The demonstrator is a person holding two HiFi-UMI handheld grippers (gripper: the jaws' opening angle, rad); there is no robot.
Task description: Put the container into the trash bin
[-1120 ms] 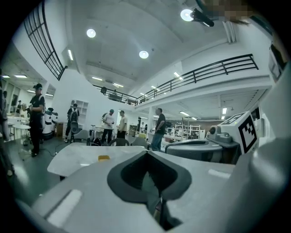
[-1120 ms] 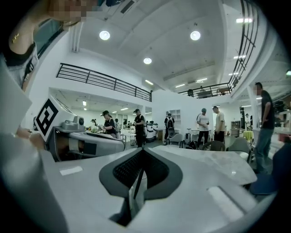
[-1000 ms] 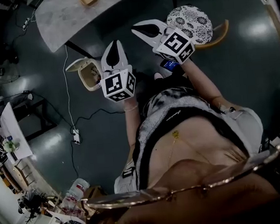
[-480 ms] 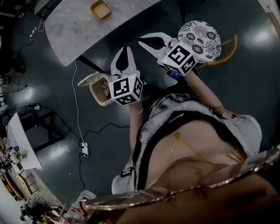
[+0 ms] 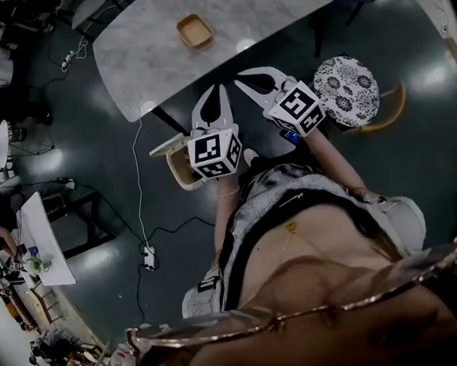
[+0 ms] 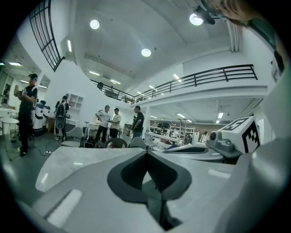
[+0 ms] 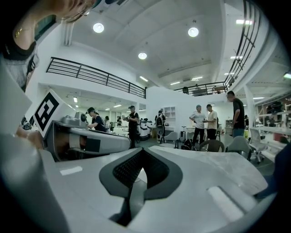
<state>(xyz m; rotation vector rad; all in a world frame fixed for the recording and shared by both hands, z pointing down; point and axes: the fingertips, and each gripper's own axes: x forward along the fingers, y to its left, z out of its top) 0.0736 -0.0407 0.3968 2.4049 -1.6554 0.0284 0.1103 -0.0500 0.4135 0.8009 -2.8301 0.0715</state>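
Left hand-held gripper (image 5: 219,89) and right hand-held gripper (image 5: 241,76) are both clenched, empty. The container (image 5: 194,30) sits on the surface (image 5: 144,57) at their eleven o'clock.

White left gripper (image 5: 220,87) and right gripper (image 5: 239,78), black-and-white marker cubes (image 5: 214,154), striped shirt (image 5: 251,210)

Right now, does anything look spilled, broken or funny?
Nothing looks spilled or broken. The small tan container sits flat on the grey marble table, and the cream trash bin stands on the dark floor with its lid flipped open. Only a white cable trails loosely across the floor.
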